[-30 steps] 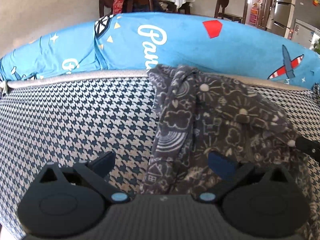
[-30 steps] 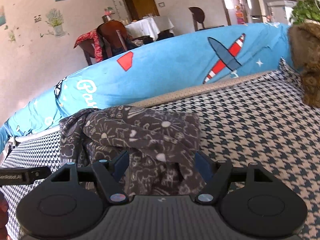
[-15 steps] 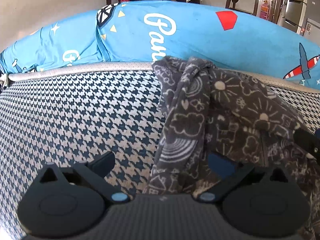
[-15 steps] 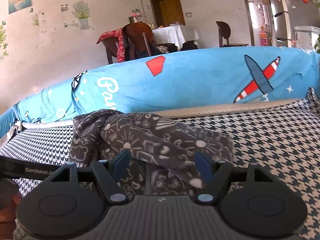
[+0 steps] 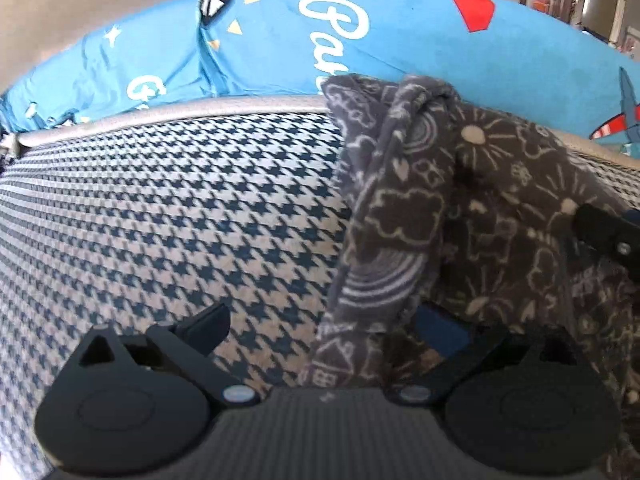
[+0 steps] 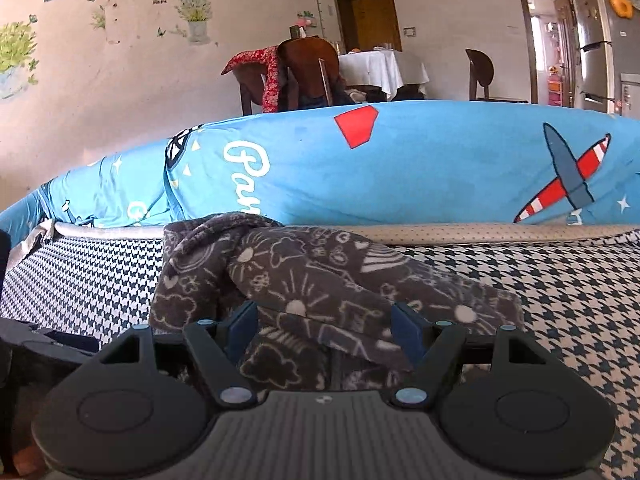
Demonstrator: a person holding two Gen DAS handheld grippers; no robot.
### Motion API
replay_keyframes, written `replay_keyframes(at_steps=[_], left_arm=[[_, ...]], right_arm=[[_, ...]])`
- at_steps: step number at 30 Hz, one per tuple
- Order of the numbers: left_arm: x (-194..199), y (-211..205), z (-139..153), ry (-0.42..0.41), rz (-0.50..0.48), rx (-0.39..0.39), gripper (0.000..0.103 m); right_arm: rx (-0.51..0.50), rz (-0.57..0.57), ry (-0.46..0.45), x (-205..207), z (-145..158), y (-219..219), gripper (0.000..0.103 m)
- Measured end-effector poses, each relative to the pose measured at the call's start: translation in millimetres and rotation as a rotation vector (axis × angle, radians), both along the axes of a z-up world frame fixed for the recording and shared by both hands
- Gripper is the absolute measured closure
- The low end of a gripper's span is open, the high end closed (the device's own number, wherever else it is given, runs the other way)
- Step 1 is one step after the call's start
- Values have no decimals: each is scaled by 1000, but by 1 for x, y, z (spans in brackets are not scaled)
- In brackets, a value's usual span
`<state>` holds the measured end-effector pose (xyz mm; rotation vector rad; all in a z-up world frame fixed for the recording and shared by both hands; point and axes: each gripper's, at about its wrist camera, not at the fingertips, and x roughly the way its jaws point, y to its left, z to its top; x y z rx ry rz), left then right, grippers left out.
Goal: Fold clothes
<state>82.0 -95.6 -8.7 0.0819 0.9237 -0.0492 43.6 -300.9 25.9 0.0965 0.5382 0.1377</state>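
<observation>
Houndstooth sofa seat [image 5: 180,208], blue cushion [image 6: 400,168] behind. Your left gripper [image 5: 324,328] is spread wide at the gray patterned garment's [image 5: 440,208] left edge; your right gripper [image 6: 324,320] is released too, garment bunched between its fingers.

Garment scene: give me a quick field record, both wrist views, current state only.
garment: grey doodle-print fleece, bunched, unfolded
surface: houndstooth cushion
behind: blue printed bolster
left gripper: open, fingers straddling the garment's left edge, one finger over bare cushion
right gripper: open, fabric between the fingers, no pinch visible
fold progress: none visible
</observation>
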Motion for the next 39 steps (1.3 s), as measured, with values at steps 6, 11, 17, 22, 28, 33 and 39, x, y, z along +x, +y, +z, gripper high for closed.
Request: replay_keyframes(at_steps=[6,11,17,22,28,33,39], left_arm=[[0,1,-10,14,-2,-2,0],[2,-2,-17,36,2,5,0],[4,-4,-23,48,10,9,0],[8,-2,-30,52,12,17,0],[11,-2,-35,58,12,23,0],[15,-1,-39,64,11,23,0],[17,0,-42,67,12,16,0]], right_arm=[[-12,16,9,8,-5,7,30],[-35,33,16,14,-10,14,30],[-56,39,25,22,-16,20,30],[-77,26,28,25,-19,22,50],[-99,5,21,26,-20,23,82],[-108,-36,-22,21,-11,19,90],[-94,-128,-64,14,2,1,92]])
